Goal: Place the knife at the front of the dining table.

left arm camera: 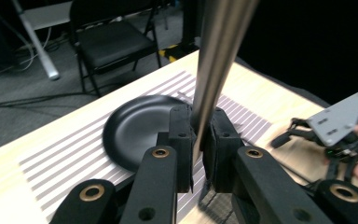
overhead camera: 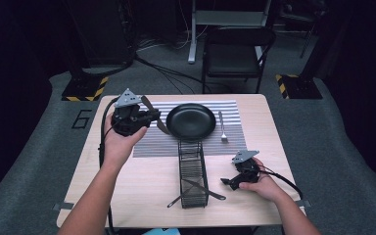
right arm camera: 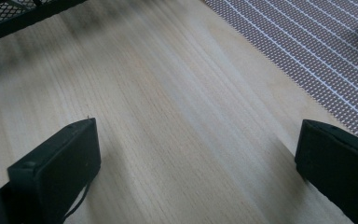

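Note:
My left gripper point(overhead camera: 152, 117) hangs above the striped placemat point(overhead camera: 152, 144), just left of the black plate point(overhead camera: 191, 121). It is shut on a metal utensil point(overhead camera: 162, 126), probably a knife. In the left gripper view the steel shaft point(left arm camera: 216, 56) rises steeply from between the closed jaws point(left arm camera: 199, 140), with the plate point(left arm camera: 135, 126) behind. A fork point(overhead camera: 222, 127) lies on the placemat to the right of the plate. My right gripper point(overhead camera: 227, 182) rests low on the wood at the front right. Its jaws point(right arm camera: 196, 158) stand wide open over bare table.
A long black mesh caddy point(overhead camera: 193, 171) runs from the plate toward the front edge, with two utensils point(overhead camera: 200, 188) lying crosswise on it. Its edge point(right arm camera: 23, 14) sits just ahead of my right gripper. A folding chair point(overhead camera: 235, 49) stands beyond the table.

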